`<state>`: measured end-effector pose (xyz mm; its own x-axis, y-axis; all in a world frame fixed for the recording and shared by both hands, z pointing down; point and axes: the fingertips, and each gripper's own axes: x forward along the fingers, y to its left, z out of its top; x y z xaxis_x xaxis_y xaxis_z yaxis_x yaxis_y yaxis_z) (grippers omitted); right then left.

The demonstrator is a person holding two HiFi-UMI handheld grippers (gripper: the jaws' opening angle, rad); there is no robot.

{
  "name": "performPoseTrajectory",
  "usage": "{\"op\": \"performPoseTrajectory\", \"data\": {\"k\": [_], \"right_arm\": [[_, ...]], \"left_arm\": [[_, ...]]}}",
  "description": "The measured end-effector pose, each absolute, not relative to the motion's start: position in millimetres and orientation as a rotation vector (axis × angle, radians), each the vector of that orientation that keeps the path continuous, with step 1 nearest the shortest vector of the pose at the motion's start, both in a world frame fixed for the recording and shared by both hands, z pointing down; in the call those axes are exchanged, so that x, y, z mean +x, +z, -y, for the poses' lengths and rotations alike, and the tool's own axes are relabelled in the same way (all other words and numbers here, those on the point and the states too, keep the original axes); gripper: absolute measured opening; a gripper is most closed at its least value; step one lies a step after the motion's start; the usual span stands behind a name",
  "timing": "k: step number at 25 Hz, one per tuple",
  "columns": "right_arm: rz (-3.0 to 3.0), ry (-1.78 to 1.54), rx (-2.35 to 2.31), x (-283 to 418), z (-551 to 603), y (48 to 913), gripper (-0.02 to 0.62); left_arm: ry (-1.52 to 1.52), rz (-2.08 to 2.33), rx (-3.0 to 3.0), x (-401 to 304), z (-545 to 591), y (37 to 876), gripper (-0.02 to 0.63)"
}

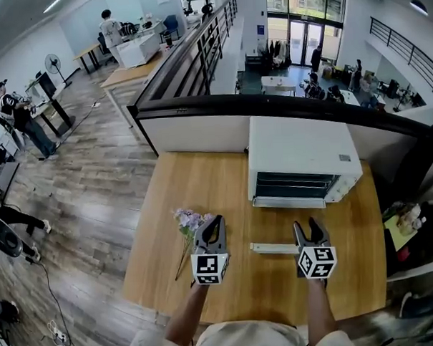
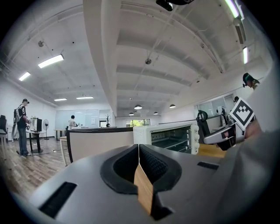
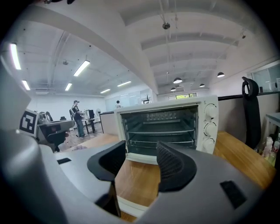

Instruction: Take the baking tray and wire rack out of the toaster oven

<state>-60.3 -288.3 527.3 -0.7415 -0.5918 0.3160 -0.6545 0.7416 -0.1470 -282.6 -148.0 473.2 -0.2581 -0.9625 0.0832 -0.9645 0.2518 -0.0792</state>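
Left tongs [image 2: 138, 151] are closed and empty over the desk [image 1: 203, 183]. Right tongs [image 3: 140, 162] stand open, empty, facing the open oven [image 3: 166, 127]. Rack [image 3: 159, 131] sits inside; tray cannot be made out. Assessment: nothing extracted yet; both removals outstanding.

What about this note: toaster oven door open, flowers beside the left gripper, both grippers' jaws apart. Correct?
One slip: the left gripper is shut, as the left gripper view shows; only the right gripper stands open. The toaster oven and flowers are as noted.
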Motion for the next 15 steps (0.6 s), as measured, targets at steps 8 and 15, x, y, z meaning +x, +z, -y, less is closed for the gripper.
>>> {"op": "performPoseTrajectory", "data": {"k": [8, 15], "right_arm": [[2.696, 0.454, 0.98, -59, 298, 537, 0.218], [2.709, 0.565, 0.961, -67, 317, 548, 0.218]], "left_arm": [[0.212, 2.429, 1.91, -272, 161, 488, 0.017], [0.244, 2.399, 1.907, -264, 176, 504, 0.017]]}}
